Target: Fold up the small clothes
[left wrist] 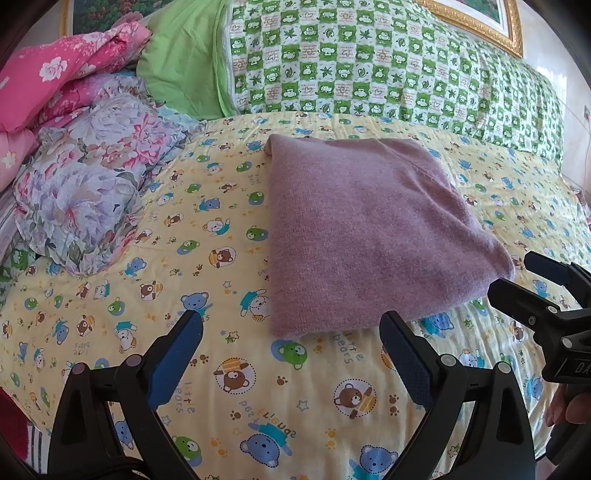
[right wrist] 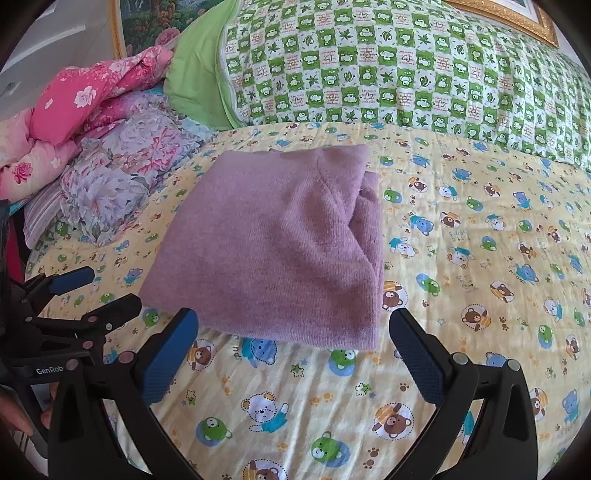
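A folded mauve knit garment (left wrist: 365,236) lies flat on the yellow bear-print bedsheet (left wrist: 258,398); it also shows in the right wrist view (right wrist: 280,243), with folded layers along its right edge. My left gripper (left wrist: 291,325) is open and empty, hovering just in front of the garment's near edge. My right gripper (right wrist: 293,323) is open and empty, also just in front of the near edge. The right gripper shows at the right edge of the left wrist view (left wrist: 517,277), and the left gripper at the left edge of the right wrist view (right wrist: 107,288).
A green checked quilt (left wrist: 369,62) lies along the back of the bed. A pile of floral bedding (left wrist: 92,184) and a pink floral quilt (left wrist: 59,77) sit at the left. A gold picture frame (left wrist: 480,26) hangs behind.
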Tool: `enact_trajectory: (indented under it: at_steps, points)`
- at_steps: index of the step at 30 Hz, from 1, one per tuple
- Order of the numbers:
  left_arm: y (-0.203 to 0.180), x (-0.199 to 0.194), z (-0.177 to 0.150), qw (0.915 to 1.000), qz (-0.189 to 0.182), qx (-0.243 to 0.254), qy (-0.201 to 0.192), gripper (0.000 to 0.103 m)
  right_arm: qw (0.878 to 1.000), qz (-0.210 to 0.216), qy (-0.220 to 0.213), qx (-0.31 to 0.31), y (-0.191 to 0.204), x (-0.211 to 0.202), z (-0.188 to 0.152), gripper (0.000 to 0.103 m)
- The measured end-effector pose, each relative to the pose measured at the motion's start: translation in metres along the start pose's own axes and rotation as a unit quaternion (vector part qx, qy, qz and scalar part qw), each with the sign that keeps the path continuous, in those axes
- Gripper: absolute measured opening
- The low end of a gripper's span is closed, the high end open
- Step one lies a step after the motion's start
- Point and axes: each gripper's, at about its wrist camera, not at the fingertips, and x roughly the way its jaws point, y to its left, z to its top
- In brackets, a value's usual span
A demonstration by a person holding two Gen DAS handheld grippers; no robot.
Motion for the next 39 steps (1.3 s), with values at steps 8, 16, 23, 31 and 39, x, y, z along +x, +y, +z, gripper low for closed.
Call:
enact_trajectory:
  at_steps: [8, 16, 23, 31, 39]
  points:
    - [-0.0004, 0.0013, 0.0007, 1.0000, -0.002, 0.000, 0.001, 0.097, 1.000, 0.000, -0.002, 0.004, 0.0021, -0.0009, -0.0004, 0.103]
    - [-0.0027, 0.0022, 0.0004, 1.0000, -0.001, 0.001, 0.003, 0.097, 1.000, -0.001, -0.006, 0.005, 0.0034, -0.0029, 0.0007, 0.103]
    - [-0.0044, 0.0034, -0.0007, 1.0000, 0.004, -0.003, 0.007, 0.097, 1.000, 0.001, -0.008, 0.007, 0.0024, -0.0034, 0.0012, 0.103]
    - [-0.0071, 0.0036, -0.0007, 0.9999, 0.007, -0.003, 0.010, 0.097, 1.000, 0.003, -0.007, 0.007, 0.0015, -0.0043, 0.0020, 0.103]
    - [-0.0084, 0.0019, 0.0007, 0.9999, 0.006, -0.001, 0.010, 0.097, 1.000, 0.002, -0.007, 0.013, 0.0031, -0.0049, 0.0032, 0.103]
